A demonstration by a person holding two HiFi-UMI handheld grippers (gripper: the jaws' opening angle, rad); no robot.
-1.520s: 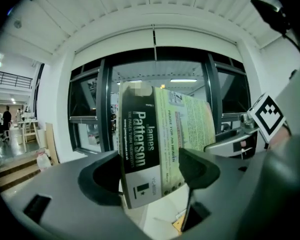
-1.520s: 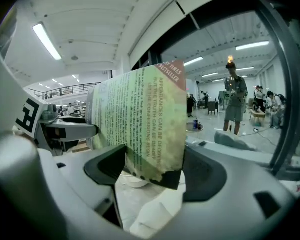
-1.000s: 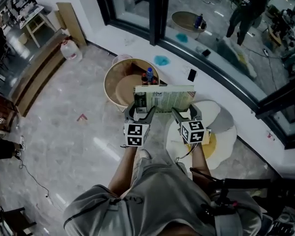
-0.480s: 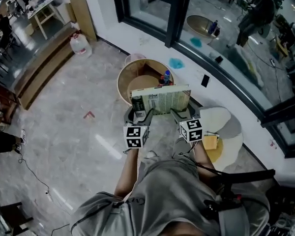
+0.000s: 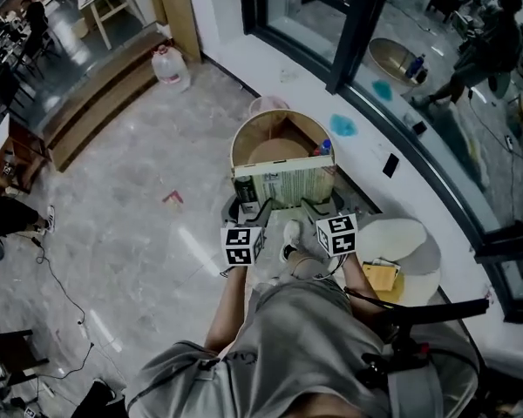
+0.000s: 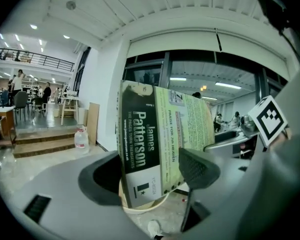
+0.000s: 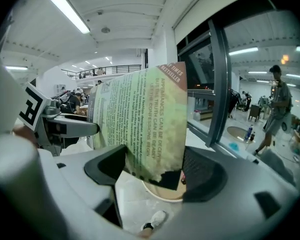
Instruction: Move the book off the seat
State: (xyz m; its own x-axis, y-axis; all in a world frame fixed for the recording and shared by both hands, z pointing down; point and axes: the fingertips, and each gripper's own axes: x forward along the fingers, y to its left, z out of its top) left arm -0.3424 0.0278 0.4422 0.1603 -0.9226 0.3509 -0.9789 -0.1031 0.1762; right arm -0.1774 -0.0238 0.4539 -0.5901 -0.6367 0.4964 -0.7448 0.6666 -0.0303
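Green book (image 5: pixel 285 184) aloft in the head view, clear of the white seat (image 5: pixel 410 233) — we seem mid-carry. Left gripper view: left gripper (image 6: pixel 150 176) clamps its spine end. Right gripper view: right gripper (image 7: pixel 155 171) pinches the other edge; next, we need a level set-down.

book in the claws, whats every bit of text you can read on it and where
"James Patterson": spine of the book
"THE PAGES TURN THEMSELVES": spine too
"PRAISE FOR 7th HEAVEN": back cover
"APPEARANCES CAN BE DECEPTIVE": back cover
"TRUTH CAN BE DEADLY": back cover
"TIMES BESTSELLER": red corner band
Smaller print on cover and spine: too small to read.
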